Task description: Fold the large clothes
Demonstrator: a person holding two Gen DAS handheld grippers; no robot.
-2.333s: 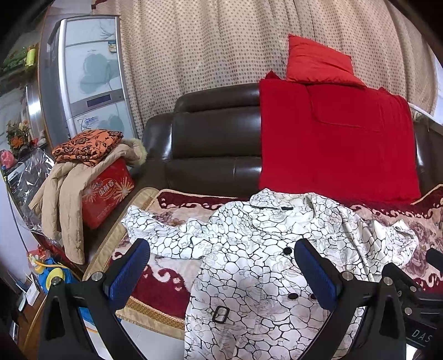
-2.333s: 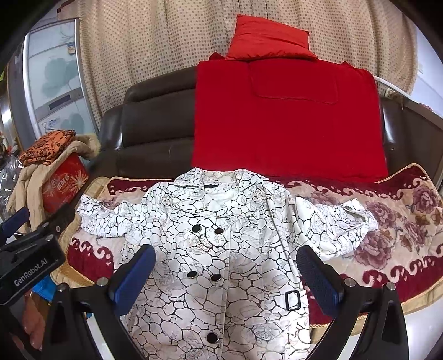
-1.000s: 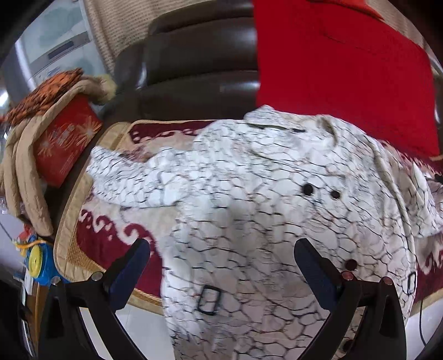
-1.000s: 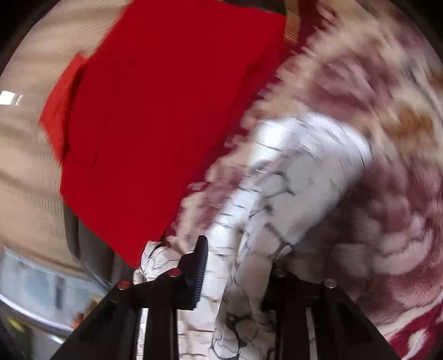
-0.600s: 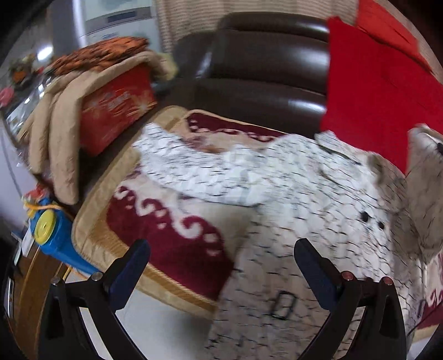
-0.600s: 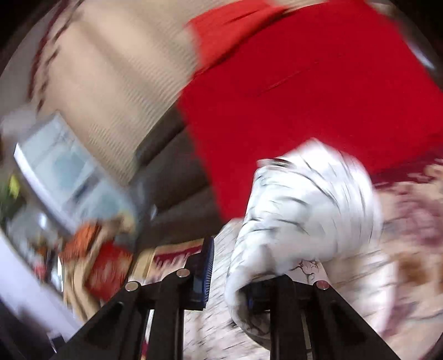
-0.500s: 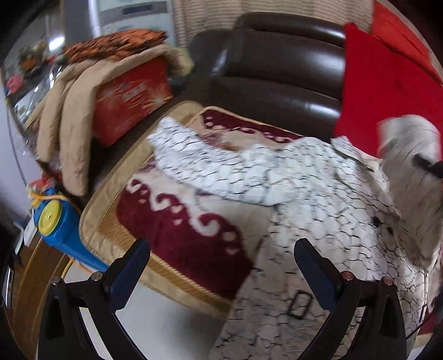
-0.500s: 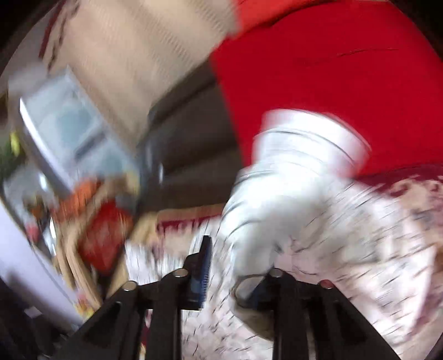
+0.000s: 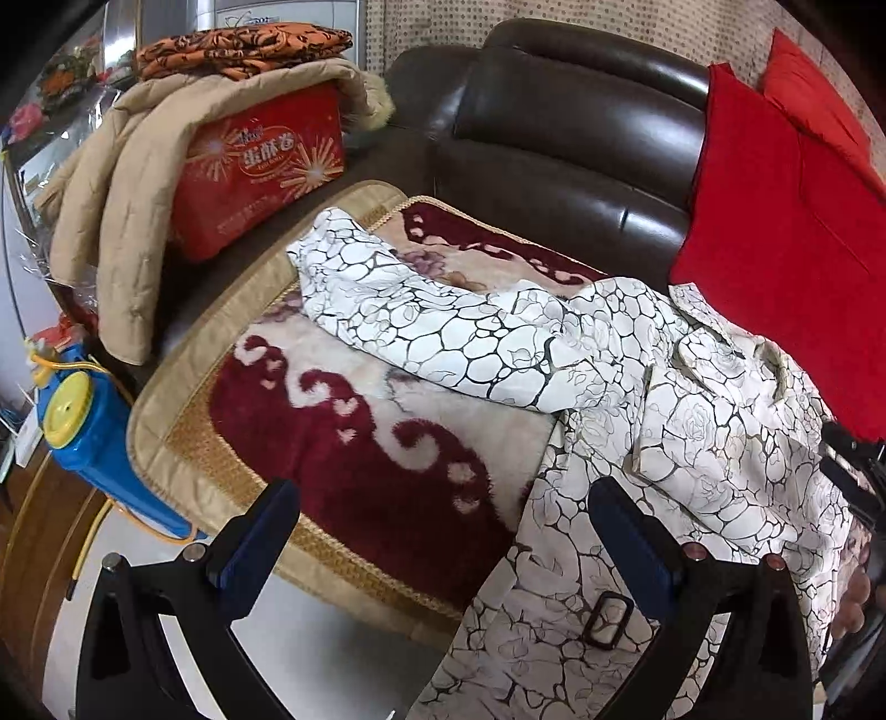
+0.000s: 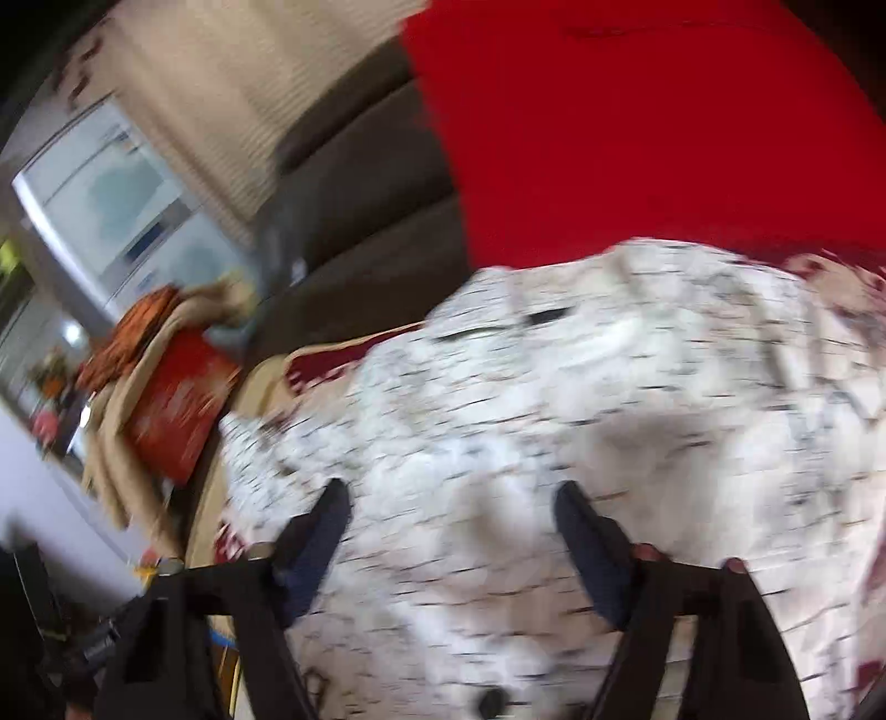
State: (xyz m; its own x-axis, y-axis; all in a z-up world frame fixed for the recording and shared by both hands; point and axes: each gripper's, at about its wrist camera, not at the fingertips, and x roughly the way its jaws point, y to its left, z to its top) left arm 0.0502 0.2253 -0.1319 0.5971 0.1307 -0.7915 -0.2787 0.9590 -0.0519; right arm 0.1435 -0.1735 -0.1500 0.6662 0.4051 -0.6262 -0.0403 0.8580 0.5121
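Observation:
A white coat [image 9: 681, 387] with a black crackle print lies on the sofa's patterned seat cover [image 9: 354, 437]. Its left sleeve [image 9: 398, 310] stretches out to the left. The other sleeve [image 9: 725, 426] lies folded across the front. My left gripper [image 9: 443, 531] is open above the seat cover, just left of the coat's hem and belt buckle [image 9: 606, 620]. In the blurred right wrist view my right gripper [image 10: 451, 531] hangs over the coat [image 10: 554, 415], its jaws opening with no cloth pinched between them. Part of that gripper [image 9: 853, 471] shows at the right edge of the left wrist view.
A red gift box [image 9: 260, 166] draped with a beige jacket [image 9: 111, 210] and an orange cloth [image 9: 243, 50] stands at the sofa's left end. A blue and yellow container [image 9: 94, 437] is on the floor below. A red blanket [image 9: 786, 238] covers the brown sofa back [image 9: 565, 155].
My right gripper carried the right sleeve across the coat's front, then let it go and opened. My left gripper swung left toward the outstretched sleeve and stayed open.

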